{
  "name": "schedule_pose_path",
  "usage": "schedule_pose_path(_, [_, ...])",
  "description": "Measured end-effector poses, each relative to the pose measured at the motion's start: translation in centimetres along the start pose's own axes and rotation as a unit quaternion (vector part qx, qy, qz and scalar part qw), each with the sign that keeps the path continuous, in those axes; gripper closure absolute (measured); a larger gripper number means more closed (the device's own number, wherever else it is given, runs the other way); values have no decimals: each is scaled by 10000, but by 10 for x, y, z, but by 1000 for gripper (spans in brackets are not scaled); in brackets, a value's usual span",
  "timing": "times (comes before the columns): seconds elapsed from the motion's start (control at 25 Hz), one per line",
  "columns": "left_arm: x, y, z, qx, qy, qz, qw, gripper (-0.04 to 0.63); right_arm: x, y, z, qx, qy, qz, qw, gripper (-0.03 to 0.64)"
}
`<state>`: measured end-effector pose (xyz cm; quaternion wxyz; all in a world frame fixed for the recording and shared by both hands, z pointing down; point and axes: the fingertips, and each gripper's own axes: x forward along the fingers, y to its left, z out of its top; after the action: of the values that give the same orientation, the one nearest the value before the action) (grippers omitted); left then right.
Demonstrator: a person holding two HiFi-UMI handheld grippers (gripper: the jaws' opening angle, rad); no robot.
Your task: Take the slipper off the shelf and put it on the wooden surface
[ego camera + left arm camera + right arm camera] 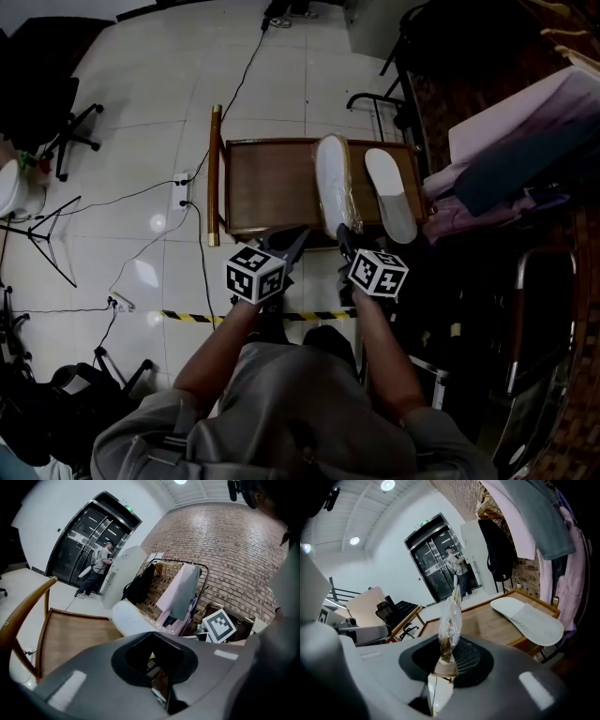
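A white slipper in clear plastic wrap (332,180) lies lengthwise over the wooden surface (267,183), its near end at my right gripper (342,234). In the right gripper view the jaws are shut on the wrapped slipper (451,616), seen edge-on and rising from between the pads (464,656). A second white slipper (390,193) (529,616) lies flat on the surface's right side. My left gripper (296,241) hovers at the near edge, left of the held slipper, jaws together (154,656) with nothing in them. Its view shows the held slipper (129,618) ahead.
The wooden surface has a raised rim and a curved wooden rail (215,173) on its left. A clothes rack with pink and grey garments (516,122) crowds the right. Cables and yellow-black tape (187,317) cross the tiled floor. A person (98,569) stands by far glass doors.
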<state>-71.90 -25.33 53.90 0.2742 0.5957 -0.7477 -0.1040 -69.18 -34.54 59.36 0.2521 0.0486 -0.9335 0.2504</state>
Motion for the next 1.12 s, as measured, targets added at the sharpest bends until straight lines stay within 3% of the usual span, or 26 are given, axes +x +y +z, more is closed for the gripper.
schedule_pose_path(0.48, [10,25,-4,22,402,167,9990,591,64,-25,-38,407,447,-139,9981,558])
schedule_pose_path(0.84, [12,20,-11,-30,504,374,9980,591,70,-45,-51,154,584,-324,9976,541])
schedule_pose_path(1.12, [13,11,-11,-12,441,418,9982,591,63,-64,-61,-77,815,-727,9940,431])
